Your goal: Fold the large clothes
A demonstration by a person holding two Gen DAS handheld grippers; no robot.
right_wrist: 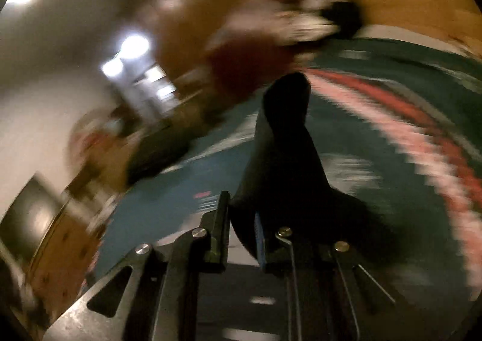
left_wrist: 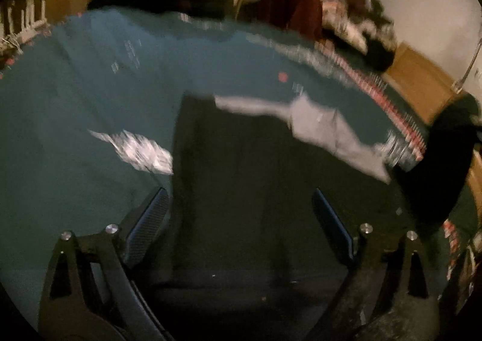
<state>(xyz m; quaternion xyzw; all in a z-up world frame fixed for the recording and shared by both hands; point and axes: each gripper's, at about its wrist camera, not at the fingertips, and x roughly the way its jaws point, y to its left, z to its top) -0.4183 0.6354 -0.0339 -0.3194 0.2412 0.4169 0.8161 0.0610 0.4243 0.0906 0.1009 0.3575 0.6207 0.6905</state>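
Note:
A large dark garment (left_wrist: 241, 160) lies spread on a teal cover (left_wrist: 90, 84). My left gripper (left_wrist: 239, 193) hangs over it with its jaws wide apart, and nothing is pinched between its fingers (left_wrist: 150, 220). A grey piece of cloth (left_wrist: 325, 127) lies along the garment's far right side. In the right wrist view, my right gripper (right_wrist: 242, 220) is shut on a fold of black fabric (right_wrist: 283, 136) that stands up from between the jaws above the teal cover (right_wrist: 150, 190). Both views are blurred.
The cover has a red and white patterned border (left_wrist: 391, 105) along its right edge, also seen as the border (right_wrist: 406, 130). A heap of other clothes (left_wrist: 286, 0), some dark red, lies at the back. Wooden surfaces (left_wrist: 421, 78) and a white wall stand beyond.

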